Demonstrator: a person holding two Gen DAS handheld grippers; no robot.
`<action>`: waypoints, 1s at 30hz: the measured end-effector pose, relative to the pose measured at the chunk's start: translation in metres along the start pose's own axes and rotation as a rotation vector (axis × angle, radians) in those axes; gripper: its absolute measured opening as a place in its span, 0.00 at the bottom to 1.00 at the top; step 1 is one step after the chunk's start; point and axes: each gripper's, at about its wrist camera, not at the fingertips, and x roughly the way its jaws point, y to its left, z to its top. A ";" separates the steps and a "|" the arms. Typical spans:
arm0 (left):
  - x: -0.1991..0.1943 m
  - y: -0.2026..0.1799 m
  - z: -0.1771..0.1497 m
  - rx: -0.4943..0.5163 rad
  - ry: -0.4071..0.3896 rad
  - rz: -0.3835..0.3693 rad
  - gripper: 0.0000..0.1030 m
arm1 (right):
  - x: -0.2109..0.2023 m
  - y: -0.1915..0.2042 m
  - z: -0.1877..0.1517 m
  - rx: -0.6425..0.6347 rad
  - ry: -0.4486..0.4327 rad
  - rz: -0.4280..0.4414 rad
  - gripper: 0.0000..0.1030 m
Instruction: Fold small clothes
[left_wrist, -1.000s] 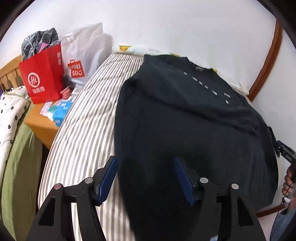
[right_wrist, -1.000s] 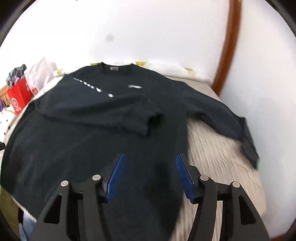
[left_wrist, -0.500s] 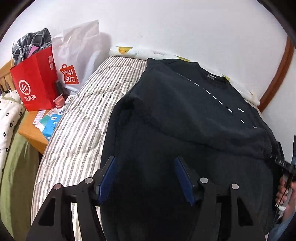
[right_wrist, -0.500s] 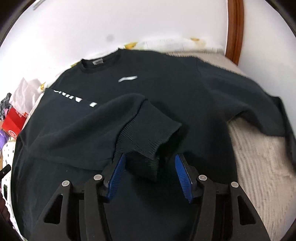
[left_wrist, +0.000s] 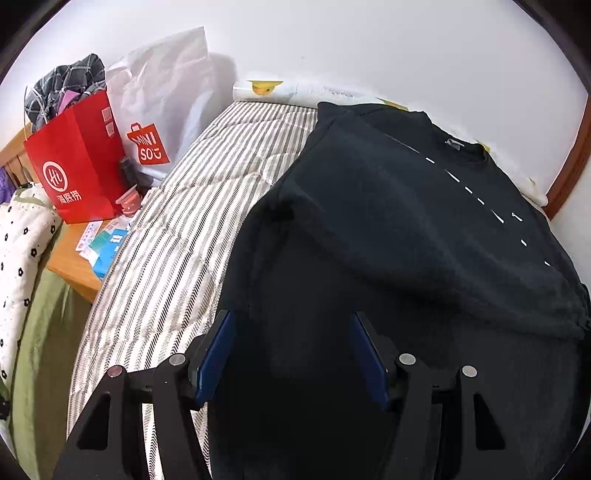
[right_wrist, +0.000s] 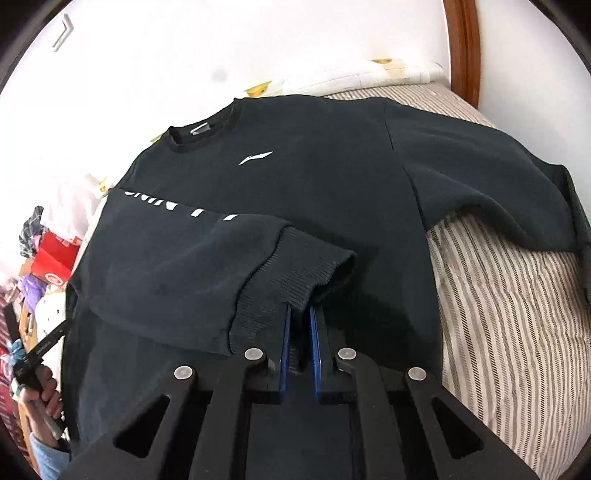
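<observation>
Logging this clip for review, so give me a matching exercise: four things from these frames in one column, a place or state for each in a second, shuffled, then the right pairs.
Things:
1. right gripper
2. left gripper
3. folded sleeve
4. red paper bag

Places or states:
A. lies across the front of the black sweatshirt
B. jaws apart, above the sweatshirt's lower part
C. stands on the wooden bedside table, beside the bed
D. jaws just closed, pinching the ribbed cuff

Pairs: 1-D, 2-B, 3-A, 4-C
</observation>
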 end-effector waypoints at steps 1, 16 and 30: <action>0.000 0.000 0.000 0.001 0.001 0.000 0.60 | -0.002 0.001 0.000 -0.007 -0.007 -0.028 0.10; -0.036 -0.028 -0.010 0.079 -0.044 -0.018 0.60 | 0.017 0.017 -0.012 -0.122 -0.065 -0.183 0.23; -0.052 -0.100 -0.008 0.099 -0.088 -0.095 0.65 | -0.087 -0.151 -0.045 0.009 -0.241 -0.512 0.69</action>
